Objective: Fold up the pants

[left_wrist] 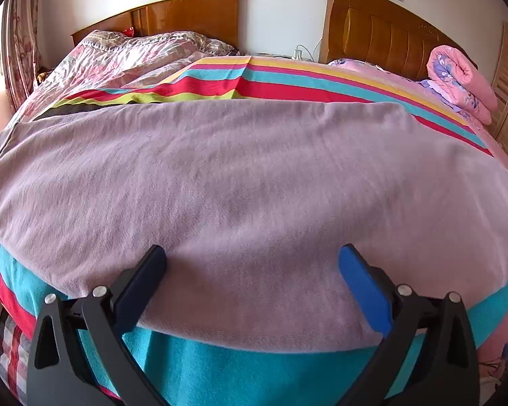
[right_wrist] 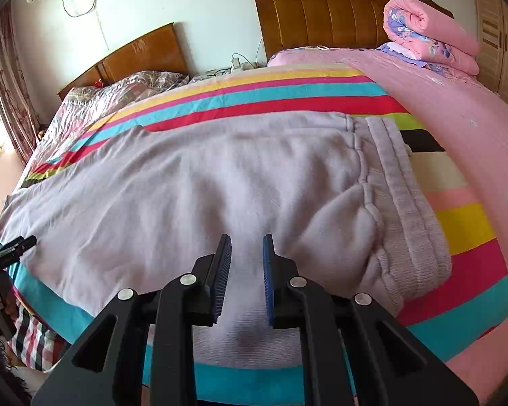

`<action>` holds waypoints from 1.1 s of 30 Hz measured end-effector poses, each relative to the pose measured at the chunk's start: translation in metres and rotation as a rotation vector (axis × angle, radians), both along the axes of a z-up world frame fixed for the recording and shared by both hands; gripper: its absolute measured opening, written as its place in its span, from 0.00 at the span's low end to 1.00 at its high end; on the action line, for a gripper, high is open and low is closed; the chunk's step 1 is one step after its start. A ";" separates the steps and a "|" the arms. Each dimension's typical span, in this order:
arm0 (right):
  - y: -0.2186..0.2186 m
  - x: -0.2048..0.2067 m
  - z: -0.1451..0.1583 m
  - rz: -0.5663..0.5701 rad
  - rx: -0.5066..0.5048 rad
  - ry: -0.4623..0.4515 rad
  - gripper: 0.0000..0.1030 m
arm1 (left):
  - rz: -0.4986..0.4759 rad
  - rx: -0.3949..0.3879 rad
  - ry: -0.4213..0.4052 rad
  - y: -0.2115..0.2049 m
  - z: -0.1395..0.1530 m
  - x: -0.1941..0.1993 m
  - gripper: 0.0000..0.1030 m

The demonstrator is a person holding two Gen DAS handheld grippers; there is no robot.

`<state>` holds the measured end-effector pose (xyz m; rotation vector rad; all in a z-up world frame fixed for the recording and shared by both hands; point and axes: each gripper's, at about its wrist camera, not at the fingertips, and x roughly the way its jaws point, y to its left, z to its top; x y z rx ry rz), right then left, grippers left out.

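Two grippers hovered at the near edge of the bed, over the lilac pants (right_wrist: 199, 182) spread flat across a striped blanket (right_wrist: 260, 98). The left gripper (left_wrist: 252, 257) had its jaws spread wide, holding nothing, above the pants' near hem. The right gripper (right_wrist: 246, 247) had its jaws set narrowly apart, with a gap showing between them and no cloth pinched, just beside the ribbed waistband (right_wrist: 409, 203). A rolled pink quilt (right_wrist: 430, 34) lay by the far headboard.
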<state>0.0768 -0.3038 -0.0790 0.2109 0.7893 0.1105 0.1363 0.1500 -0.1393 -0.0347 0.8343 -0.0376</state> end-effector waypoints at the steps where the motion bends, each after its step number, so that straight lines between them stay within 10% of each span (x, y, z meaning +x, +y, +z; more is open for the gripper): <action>1: 0.014 0.004 -0.003 0.055 0.021 0.007 0.08 | -0.004 -0.003 -0.006 0.001 -0.002 0.002 0.99; 8: 0.065 0.026 -0.005 -0.012 -0.152 0.152 0.09 | -0.044 -0.072 -0.057 0.013 0.001 -0.007 0.99; 13: 0.123 0.058 0.036 0.260 0.177 0.029 0.09 | 0.064 -0.168 -0.126 0.055 0.020 -0.015 0.99; 17: 0.206 0.100 0.020 0.414 0.135 0.093 0.13 | 0.089 -0.135 -0.129 0.068 0.022 -0.015 0.99; 18: 0.225 0.109 0.013 0.443 0.122 0.111 0.17 | 0.100 -0.137 -0.132 0.074 0.022 -0.017 0.99; 21: 0.271 0.126 -0.009 0.548 0.092 0.204 0.96 | 0.160 -0.154 -0.145 0.098 0.025 -0.026 0.99; 26: 0.298 0.117 -0.021 0.636 -0.023 0.208 0.96 | 0.335 -0.214 -0.214 0.165 0.039 -0.056 0.99; 33: 0.284 0.108 -0.023 0.667 0.004 0.138 0.96 | 0.581 -0.570 -0.267 0.287 0.021 -0.072 0.98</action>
